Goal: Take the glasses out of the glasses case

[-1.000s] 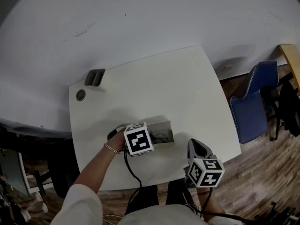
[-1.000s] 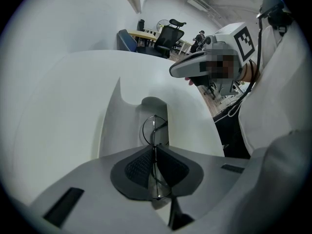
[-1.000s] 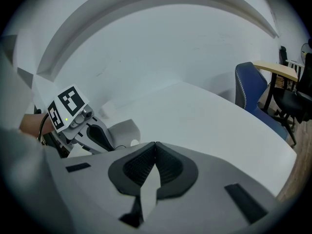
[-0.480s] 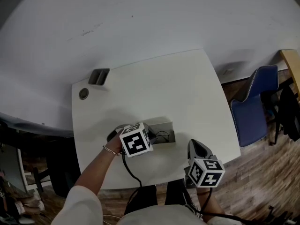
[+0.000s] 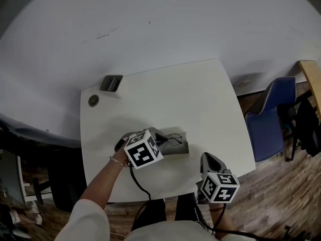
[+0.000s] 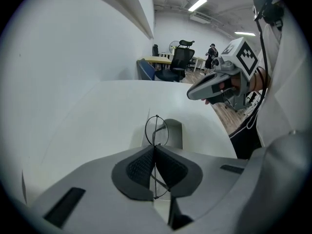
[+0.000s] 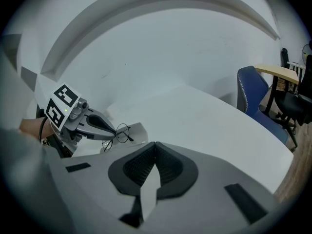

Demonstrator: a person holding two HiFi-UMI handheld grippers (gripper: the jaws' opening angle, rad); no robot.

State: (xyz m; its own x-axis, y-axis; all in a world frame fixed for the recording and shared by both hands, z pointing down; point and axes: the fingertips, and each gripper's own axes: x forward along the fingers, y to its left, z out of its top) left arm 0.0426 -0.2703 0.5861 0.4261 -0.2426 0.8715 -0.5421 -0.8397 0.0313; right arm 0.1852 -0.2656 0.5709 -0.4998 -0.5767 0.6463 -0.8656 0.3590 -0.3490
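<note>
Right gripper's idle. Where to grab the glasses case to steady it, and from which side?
Likely the right end wall of the glasses case, pinched from above, coming in from the right. It is an open tray with thin upright walls, and that end lies farthest from the left gripper, which is shut on the glasses.

A white square table with rounded corners (image 5: pixel 210 99) stands against a plain white wall (image 5: pixel 150 24). Near its far left corner sit a small grey rectangular socket box (image 5: pixel 111 83) and a round grey cable grommet (image 5: pixel 93 100). To its right, on the brown wood-plank floor (image 5: pixel 281 185), a blue padded chair (image 5: pixel 271 114) stands near a light wooden desk (image 5: pixel 312 67), with a black office chair (image 6: pixel 180 62) at that desk under bright ceiling strip lights (image 6: pixel 197 5).
</note>
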